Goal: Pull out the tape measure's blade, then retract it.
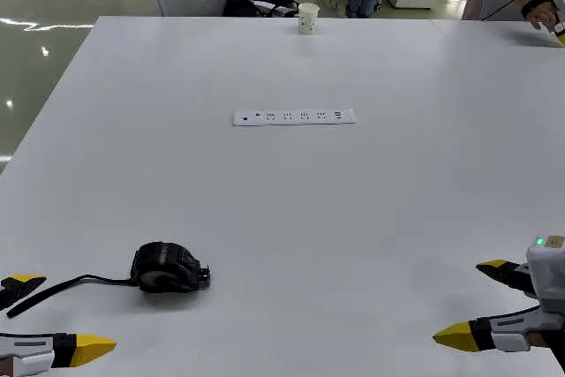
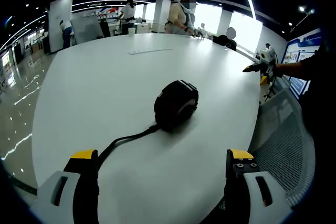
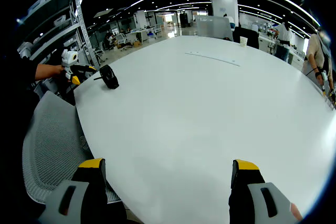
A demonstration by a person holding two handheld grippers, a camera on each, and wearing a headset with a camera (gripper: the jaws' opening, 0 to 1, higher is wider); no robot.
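A black tape measure [image 1: 168, 268] lies on the white table [image 1: 291, 192] near its front left, with a black wrist strap [image 1: 53, 291] trailing leftward. The blade is inside the case. My left gripper [image 1: 35, 315] is open at the front left edge, just left of the strap, nothing between its jaws. In the left gripper view the tape measure [image 2: 176, 104] sits ahead of the open left gripper [image 2: 161, 162]. My right gripper [image 1: 481, 302] is open at the front right edge, far from the case. The right gripper view shows the tape measure [image 3: 109, 76] far off to the left beyond the open right gripper [image 3: 168, 172].
A white power strip [image 1: 294, 116] lies at the table's middle. A paper cup [image 1: 307, 18] stands at the far edge. Another person's hand with a gripper [image 1: 546, 13] rests at the far right corner. A grey mesh chair [image 3: 50, 150] is by the near edge.
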